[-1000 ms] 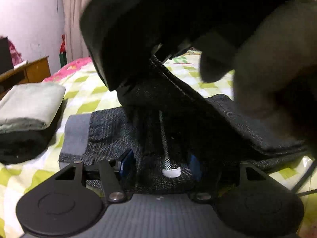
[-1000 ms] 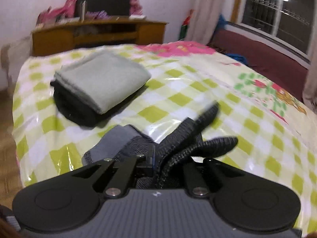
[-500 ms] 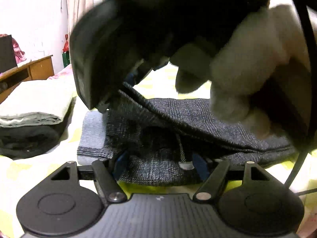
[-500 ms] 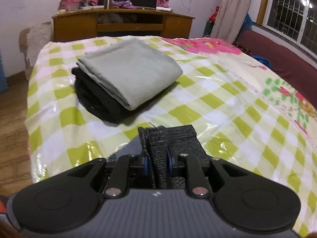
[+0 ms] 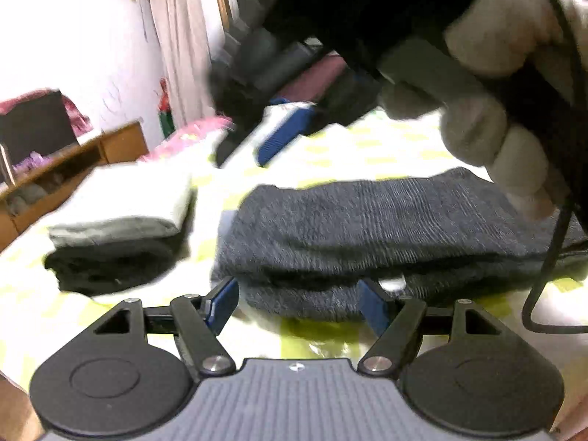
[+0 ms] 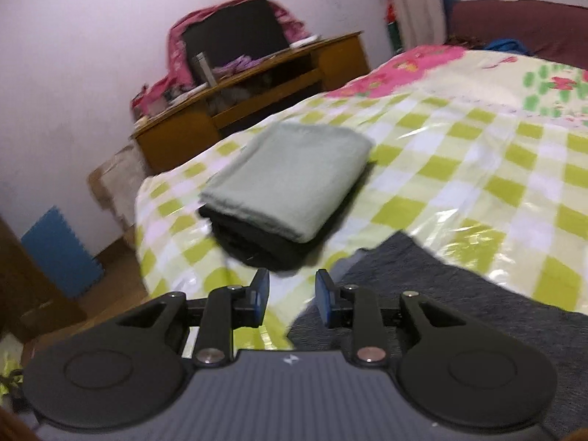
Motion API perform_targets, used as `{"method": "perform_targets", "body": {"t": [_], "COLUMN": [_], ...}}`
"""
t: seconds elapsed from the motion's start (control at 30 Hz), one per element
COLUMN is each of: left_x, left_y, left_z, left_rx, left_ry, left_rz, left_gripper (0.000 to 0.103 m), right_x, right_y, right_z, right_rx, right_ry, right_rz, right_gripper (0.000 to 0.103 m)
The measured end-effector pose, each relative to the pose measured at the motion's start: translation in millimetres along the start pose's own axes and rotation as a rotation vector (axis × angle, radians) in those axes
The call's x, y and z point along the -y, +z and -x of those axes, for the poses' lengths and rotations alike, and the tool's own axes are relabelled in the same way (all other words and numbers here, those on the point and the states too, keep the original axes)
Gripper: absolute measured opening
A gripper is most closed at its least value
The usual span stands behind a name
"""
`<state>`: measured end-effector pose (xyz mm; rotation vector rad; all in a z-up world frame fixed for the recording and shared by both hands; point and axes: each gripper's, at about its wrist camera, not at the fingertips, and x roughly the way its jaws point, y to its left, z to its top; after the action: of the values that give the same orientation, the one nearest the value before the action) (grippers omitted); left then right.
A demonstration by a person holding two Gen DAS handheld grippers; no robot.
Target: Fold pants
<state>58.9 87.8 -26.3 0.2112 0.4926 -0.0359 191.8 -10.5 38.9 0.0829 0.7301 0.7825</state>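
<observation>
The dark grey pants lie folded in a thick bundle on the checked bed cover. My left gripper is open, its blue pads either side of the bundle's near edge and holding nothing. My right gripper is open and empty, lifted above the pants, whose left edge lies under its right finger. In the left wrist view the right gripper hangs blurred above the bed, held by a gloved hand.
A folded stack, pale green cloth on a black one, lies left of the pants; it also shows in the left wrist view. A wooden desk stands past the bed's end. A black cable hangs at right.
My right gripper let go of the pants fold and lifted away. My left gripper opened wider and pulled back from the bundle. The top layer now lies flat on the folded pants.
</observation>
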Motion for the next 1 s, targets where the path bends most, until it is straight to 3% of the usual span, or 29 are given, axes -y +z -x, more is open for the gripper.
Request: {"method": "perform_targets", "body": {"t": [0.23, 0.33, 0.4, 0.5, 0.57, 0.7, 0.9, 1.0], "left_x": [19.8, 22.4, 20.4, 13.3, 13.0, 32.7, 78.0, 101.4], "left_y": [29.7, 30.8, 24.5, 21.5, 22.8, 24.6, 32.4, 35.0], "left_z": [-17.4, -42.9, -61.0, -56.2, -54.1, -47.8, -34.4, -30.1], "left_rx": [0.087, 0.025, -0.060, -0.064, -0.059, -0.045, -0.001, 0.002], "left_ry": [0.020, 0.032, 0.031, 0.015, 0.023, 0.054, -0.037, -0.085], "left_rz": [-0.086, -0.107, -0.102, -0.045, -0.048, -0.096, -0.189, -0.248], "left_gripper": [0.085, 0.085, 0.085, 0.085, 0.085, 0.084, 0.084, 0.084], "right_x": [38.0, 55.3, 62.1, 70.2, 71.1, 91.6, 161.1, 192.5], "right_y": [-2.7, -3.4, -6.6, -8.8, -10.2, -25.4, -95.8, -133.5], "right_z": [-15.4, -41.4, -51.8, -55.8, -36.0, 41.2, 173.3, 215.7], "right_rx": [-0.060, -0.127, -0.137, -0.149, -0.097, 0.019, 0.087, 0.094], "right_ry": [-0.152, -0.158, -0.155, -0.134, -0.122, -0.185, -0.473, -0.527], "right_rz": [0.019, -0.008, -0.009, -0.047, -0.068, -0.147, -0.345, -0.497], "right_gripper": [0.030, 0.029, 0.031, 0.032, 0.031, 0.032, 0.035, 0.036]}}
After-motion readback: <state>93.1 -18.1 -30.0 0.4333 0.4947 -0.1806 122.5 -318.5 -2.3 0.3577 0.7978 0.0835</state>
